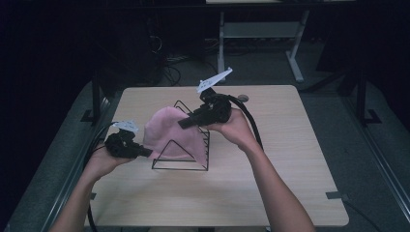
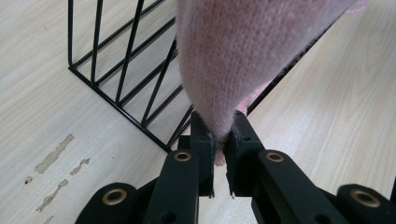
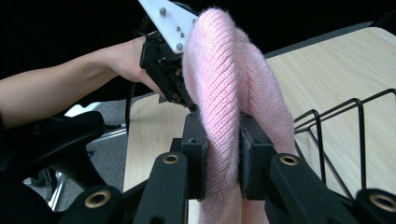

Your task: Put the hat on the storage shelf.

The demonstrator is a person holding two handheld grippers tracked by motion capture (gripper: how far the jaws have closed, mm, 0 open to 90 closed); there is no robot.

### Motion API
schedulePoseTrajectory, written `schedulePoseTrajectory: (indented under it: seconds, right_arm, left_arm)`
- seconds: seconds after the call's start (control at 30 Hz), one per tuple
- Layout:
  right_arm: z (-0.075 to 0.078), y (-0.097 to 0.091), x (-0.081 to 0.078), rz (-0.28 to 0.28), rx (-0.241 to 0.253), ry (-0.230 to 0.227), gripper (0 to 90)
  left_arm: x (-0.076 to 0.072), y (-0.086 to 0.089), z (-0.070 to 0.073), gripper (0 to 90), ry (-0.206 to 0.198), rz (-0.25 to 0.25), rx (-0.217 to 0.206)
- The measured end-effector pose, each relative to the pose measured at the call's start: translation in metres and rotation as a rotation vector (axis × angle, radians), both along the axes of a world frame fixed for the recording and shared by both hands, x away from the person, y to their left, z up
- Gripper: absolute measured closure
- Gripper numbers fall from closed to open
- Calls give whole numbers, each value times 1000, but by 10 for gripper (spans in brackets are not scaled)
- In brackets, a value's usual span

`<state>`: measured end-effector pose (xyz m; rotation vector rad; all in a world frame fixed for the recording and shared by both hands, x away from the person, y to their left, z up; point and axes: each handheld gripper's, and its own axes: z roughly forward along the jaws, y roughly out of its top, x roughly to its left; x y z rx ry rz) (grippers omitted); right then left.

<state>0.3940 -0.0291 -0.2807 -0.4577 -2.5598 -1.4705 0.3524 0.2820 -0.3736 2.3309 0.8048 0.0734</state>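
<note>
A pink knit hat [image 1: 167, 133] hangs above the middle of the table [image 1: 290, 159], stretched between the two grippers and draped against a black wire rack [image 1: 186, 154] that stands on the tabletop. In the high view the hat covers the rack's left and upper part, while the rack's triangular front frame and several upright wires show below and to the right of it. The left gripper [image 1: 145, 152] comes in from the left at the hat's lower edge; in the left gripper view its jaws are pressed together on a narrow fold of the hat [image 2: 224, 70], with the knit bulging out above them and a little pink tip poking below. In the same view the rack [image 2: 116, 88] sits just beyond the jaws, its thin bars slanting over the pale wood. The right gripper [image 1: 186, 123] reaches from the right onto the hat's upper side, above the rack; in the right gripper view its jaws are clamped on a thick ribbed band of the hat [image 3: 224, 116], which rises between them and curves away. That view also shows the left gripper [image 3: 189, 103] farther off, behind the hat, held by the left hand [image 3: 126, 58], with its grey plate [image 3: 170, 21] at the top, and part of the rack [image 3: 336, 126] to the right on the table. The right hand [image 1: 237, 126] holds its gripper over the table's middle, its cable [image 1: 251, 121] trailing back along the forearm. A table leg [image 1: 295, 58] stands on the dark floor beyond the far edge.
</note>
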Motion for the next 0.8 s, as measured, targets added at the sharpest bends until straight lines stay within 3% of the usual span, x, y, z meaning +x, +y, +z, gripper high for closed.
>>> schedulePoseTrajectory:
  seconds: [0.43,0.8]
  right_arm:
    - [-15,-1,-2,17,-20,26,713]
    - [-24,-5,-3,10,-50,24,656]
  left_arm:
    - [-2,-1,-12,829,3,16,18]
    - [0,-7,-18,829,3,-5,103]
